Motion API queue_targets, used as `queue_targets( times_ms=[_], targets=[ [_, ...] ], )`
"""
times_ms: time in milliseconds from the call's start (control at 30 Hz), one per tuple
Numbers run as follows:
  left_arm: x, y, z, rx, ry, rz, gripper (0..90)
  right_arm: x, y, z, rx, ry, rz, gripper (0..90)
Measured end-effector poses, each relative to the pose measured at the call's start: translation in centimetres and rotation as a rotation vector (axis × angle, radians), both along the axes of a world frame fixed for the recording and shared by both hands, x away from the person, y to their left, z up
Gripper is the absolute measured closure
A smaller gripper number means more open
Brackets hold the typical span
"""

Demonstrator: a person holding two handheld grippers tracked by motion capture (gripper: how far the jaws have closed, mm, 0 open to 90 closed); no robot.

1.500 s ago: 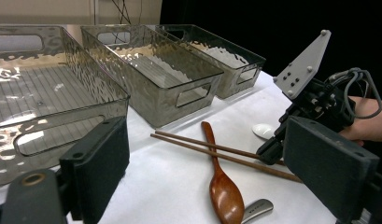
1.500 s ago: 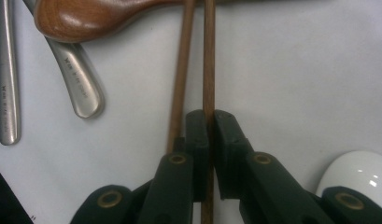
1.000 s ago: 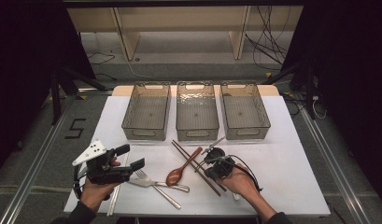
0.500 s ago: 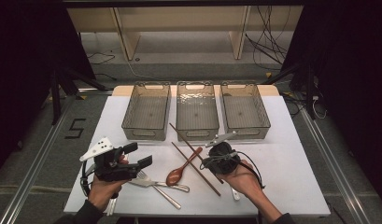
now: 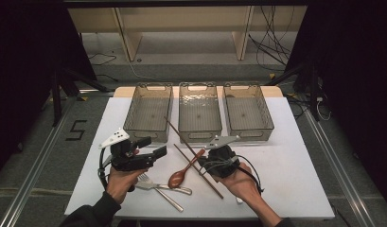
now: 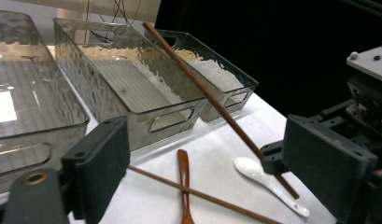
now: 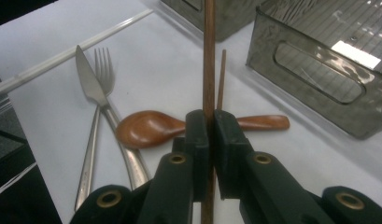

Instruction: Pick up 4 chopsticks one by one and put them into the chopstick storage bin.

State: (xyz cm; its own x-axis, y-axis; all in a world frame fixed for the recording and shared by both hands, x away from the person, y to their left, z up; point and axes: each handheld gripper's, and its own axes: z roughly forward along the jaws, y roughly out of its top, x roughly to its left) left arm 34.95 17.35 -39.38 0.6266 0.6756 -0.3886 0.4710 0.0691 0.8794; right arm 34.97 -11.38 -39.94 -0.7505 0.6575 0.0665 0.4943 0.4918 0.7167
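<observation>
White bench (image 5: pixel 295 161) under dark surroundings. Your right claw (image 7: pixel 210 140) is clamped on a brown chopstick (image 7: pixel 208 56), which slants up toward the three clear bins (image 5: pixel 199 113). Keep the pinch firm and lift its far tip clear of the bin rim before swinging. Your left claw (image 6: pixel 202 163) stands wide open, empty, above the wooden spoon (image 6: pixel 184 186) and second chopstick (image 6: pixel 202 196).

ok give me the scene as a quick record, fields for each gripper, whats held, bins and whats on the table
right gripper: shut on a brown chopstick
left gripper: open, nothing between the jaws
bins: three clear, side by side, empty
on table: second brown chopstick, wooden spoon, fork, knife, white spoon
</observation>
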Motion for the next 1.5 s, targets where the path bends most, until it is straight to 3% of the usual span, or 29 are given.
queue_targets(
  times_ms=[333, 600, 733, 1067, 1500],
  targets=[
    [1.2, -1.8, -0.6, -0.041, 0.049, -0.022, 17.0, -0.6, 1.1, -0.1, 0.020, -0.038, 0.026, 85.5],
    [1.2, -2.2, -1.0, -0.067, 0.081, -0.034, 18.6, -1.1, 2.0, 0.1, 0.037, -0.073, 0.048, 85.5],
    [1.1, -2.4, -1.2, -0.066, 0.075, -0.060, 26.1, -1.1, 2.3, 0.1, 0.051, -0.078, 0.055, 85.4],
    [1.0, -2.9, -2.1, -0.092, 0.121, -0.114, 45.8, -1.4, 2.8, 0.1, 0.065, -0.089, 0.070, 85.5],
    [1.1, -2.7, -2.4, -0.129, 0.130, -0.149, 61.4, -1.5, 3.2, 0.0, 0.087, -0.088, 0.088, 85.3]
  ],
)
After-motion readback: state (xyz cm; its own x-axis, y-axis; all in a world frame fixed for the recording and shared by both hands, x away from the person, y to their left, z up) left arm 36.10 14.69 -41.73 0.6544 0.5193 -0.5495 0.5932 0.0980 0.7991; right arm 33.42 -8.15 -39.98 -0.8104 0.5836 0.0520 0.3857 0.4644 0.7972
